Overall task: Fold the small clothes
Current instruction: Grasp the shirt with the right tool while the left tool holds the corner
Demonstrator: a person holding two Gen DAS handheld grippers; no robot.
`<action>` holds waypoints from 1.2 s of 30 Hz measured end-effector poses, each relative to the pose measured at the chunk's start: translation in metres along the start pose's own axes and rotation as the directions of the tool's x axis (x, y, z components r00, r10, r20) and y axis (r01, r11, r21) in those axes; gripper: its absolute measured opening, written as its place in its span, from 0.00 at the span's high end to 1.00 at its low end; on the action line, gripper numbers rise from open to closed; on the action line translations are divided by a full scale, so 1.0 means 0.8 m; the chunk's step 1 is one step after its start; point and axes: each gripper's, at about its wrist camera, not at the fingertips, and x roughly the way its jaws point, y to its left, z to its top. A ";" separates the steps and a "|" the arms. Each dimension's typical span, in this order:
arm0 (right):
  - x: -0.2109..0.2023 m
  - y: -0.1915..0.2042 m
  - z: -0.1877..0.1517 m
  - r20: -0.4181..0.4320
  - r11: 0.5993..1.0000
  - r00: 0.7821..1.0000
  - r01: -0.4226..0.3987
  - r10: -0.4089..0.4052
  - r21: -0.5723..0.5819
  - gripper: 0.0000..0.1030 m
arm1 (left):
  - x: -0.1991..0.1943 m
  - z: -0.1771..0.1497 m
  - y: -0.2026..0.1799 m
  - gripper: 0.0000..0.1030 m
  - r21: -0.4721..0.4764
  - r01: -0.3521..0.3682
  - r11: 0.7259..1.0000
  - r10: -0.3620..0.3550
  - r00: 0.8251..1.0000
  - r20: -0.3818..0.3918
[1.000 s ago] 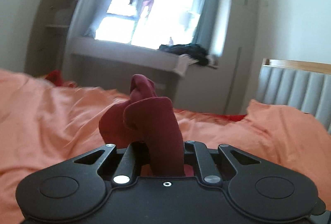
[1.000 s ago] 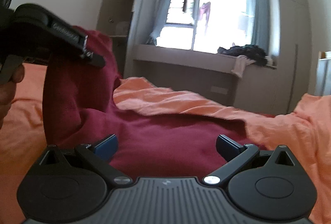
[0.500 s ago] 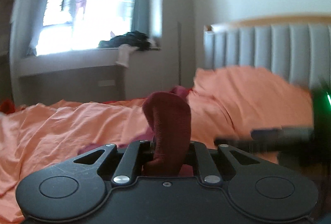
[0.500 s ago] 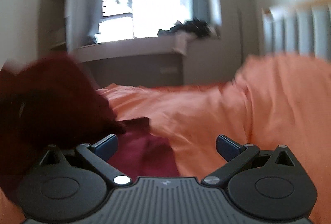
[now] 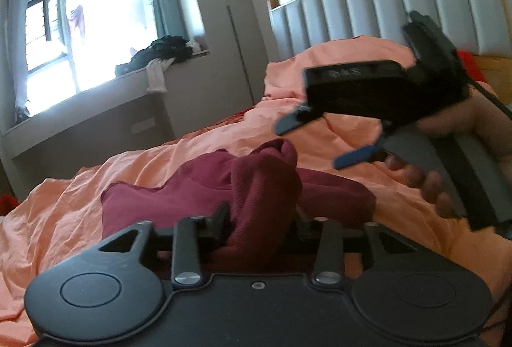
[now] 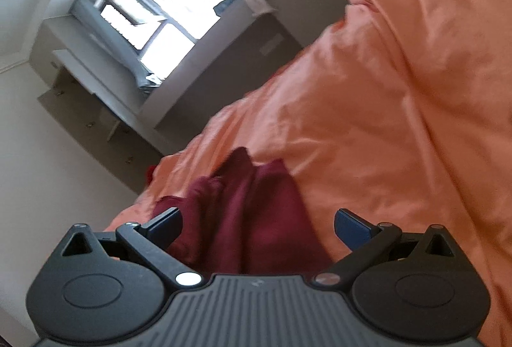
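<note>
A dark red knit garment (image 5: 198, 196) lies crumpled on the orange bedsheet (image 5: 64, 212). My left gripper (image 5: 259, 219) is shut on a bunched fold of the garment that stands up between its fingers. My right gripper (image 5: 316, 139) shows in the left wrist view at the right, held in a hand above the garment, its blue fingertips (image 5: 355, 155) spread apart and empty. In the right wrist view the right gripper (image 6: 256, 222) is open and tilted, with the garment (image 6: 249, 212) below and between its fingers.
A grey padded headboard (image 5: 368, 4) stands at the back right. A window (image 5: 80, 27) with a ledge holding dark clothes (image 5: 163, 52) is at the far left. The orange sheet (image 6: 384, 91) is bunched into ridges near the headboard.
My left gripper swung right toward the headboard and lowered the garment onto the bed. My right gripper rolled to a tilt and now hovers over the garment, still open.
</note>
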 end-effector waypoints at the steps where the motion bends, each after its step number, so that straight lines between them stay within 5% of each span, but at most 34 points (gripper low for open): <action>1: 0.002 0.004 0.000 0.003 1.000 1.000 -0.018 0.018 -0.009 0.00 | -0.003 0.000 -0.002 0.50 0.010 0.003 1.000 -0.003 1.000 0.004; 10: 0.014 0.032 -0.008 -0.012 0.982 0.983 -0.183 0.183 -0.051 0.00 | -0.027 -0.005 -0.026 0.50 0.101 -0.021 0.995 0.017 0.999 0.047; 12: 0.016 0.038 -0.009 -0.005 0.973 0.976 -0.220 0.220 -0.074 0.00 | -0.029 -0.007 -0.030 0.66 0.113 -0.024 0.993 0.019 0.999 0.049; 16: 0.025 0.049 -0.005 -0.010 0.958 0.966 -0.257 0.258 -0.125 0.02 | -0.029 -0.010 -0.033 0.79 0.122 -0.043 0.992 0.037 0.998 0.053; 20: 0.044 0.059 0.002 -0.033 0.958 0.984 -0.175 0.172 -0.229 0.25 | -0.032 -0.011 -0.032 0.81 0.096 -0.036 0.995 0.032 0.998 0.047; 23: 0.062 0.055 0.002 -0.056 0.962 0.994 -0.110 0.099 -0.250 0.52 | -0.031 -0.007 -0.035 0.82 0.098 -0.036 0.995 0.032 0.998 0.044; 29: 0.074 0.052 0.004 -0.089 0.955 0.987 -0.152 0.134 -0.253 0.89 | -0.028 0.001 -0.037 0.84 0.094 -0.038 0.995 0.033 0.998 0.048; 36: 0.042 0.073 0.016 0.014 0.923 0.986 -0.151 0.167 -0.353 0.95 | -0.020 0.012 -0.047 0.85 0.079 -0.030 0.996 0.024 0.997 0.073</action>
